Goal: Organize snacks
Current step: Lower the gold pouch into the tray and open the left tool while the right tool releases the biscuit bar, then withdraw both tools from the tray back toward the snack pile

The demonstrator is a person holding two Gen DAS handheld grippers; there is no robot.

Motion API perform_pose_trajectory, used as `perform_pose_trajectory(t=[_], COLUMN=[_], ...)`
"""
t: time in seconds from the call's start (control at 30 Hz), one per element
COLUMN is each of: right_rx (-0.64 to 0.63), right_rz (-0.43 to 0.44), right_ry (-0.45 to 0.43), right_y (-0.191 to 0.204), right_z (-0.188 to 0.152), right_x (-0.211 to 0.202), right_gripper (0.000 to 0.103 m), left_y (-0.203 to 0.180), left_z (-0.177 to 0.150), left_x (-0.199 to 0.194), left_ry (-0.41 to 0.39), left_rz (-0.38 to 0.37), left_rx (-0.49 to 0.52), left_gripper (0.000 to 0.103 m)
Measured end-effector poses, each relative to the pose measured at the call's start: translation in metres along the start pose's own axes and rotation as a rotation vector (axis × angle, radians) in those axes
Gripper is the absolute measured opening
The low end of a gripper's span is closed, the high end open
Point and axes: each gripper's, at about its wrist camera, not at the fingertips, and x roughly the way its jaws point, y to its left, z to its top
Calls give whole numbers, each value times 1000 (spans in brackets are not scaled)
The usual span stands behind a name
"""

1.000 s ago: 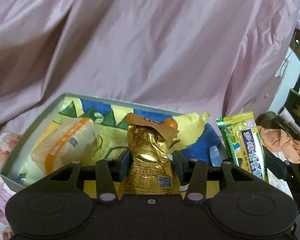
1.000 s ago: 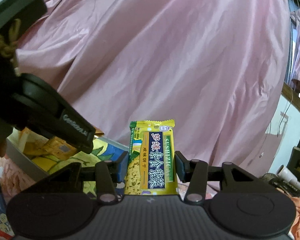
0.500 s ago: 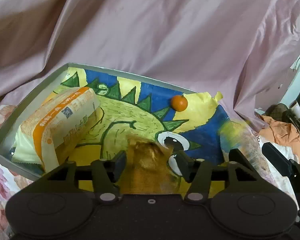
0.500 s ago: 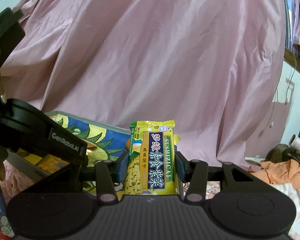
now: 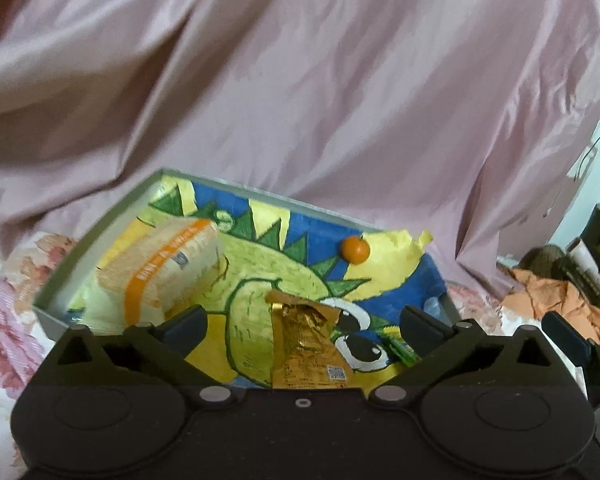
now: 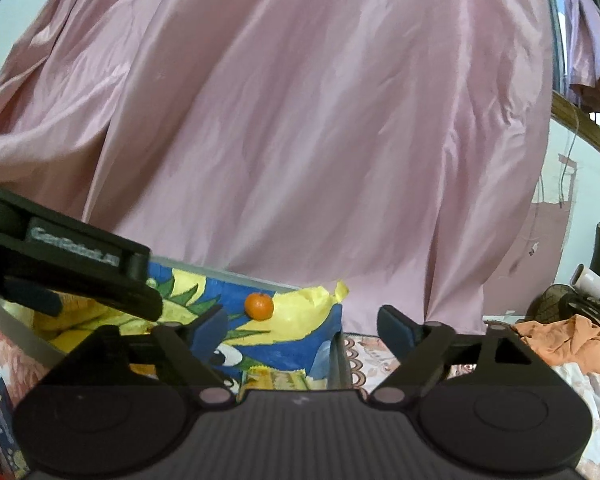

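Glossy crinkled gold foil packet [image 5: 304, 344], sheeny pink satin-like cloth [image 5: 300, 100], matt grey tray [image 5: 100, 232]

Dim, soft indoor light; daylight enters at the right edge. Fisheye bending at borders; slight motion blur throughout.

Only blurred white lettering, roughly "GenRobot.AI", reads on the left tongs [image 6: 96, 276] in the right wrist view.

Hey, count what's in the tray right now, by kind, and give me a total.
Snack packets: 3 (orange-striped pack, gold pouch, green-and-yellow packet)
Small orange balls: 1
Total: 4 things in the tray
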Motion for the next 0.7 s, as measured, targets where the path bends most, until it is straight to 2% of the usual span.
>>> perform_pose_trajectory(t=[0.2, 0.47, 0.7], right_rx=[46, -1, -42], right_rz=[14, 49, 92], right_ry=[-44, -134, -170], right_y=[-6, -2, 7], right_z=[7, 17, 17], right_x=[-28, -79, -121], right_gripper=[103, 103, 103], left_y=[3, 11, 23], left_z=[-3, -16, -34], left_x=[-44, -106, -147], left_ry=[-81, -191, -228], left_rz=[-12, 6, 14], left_rx=[7, 50, 95], left_gripper=[102, 102, 102])
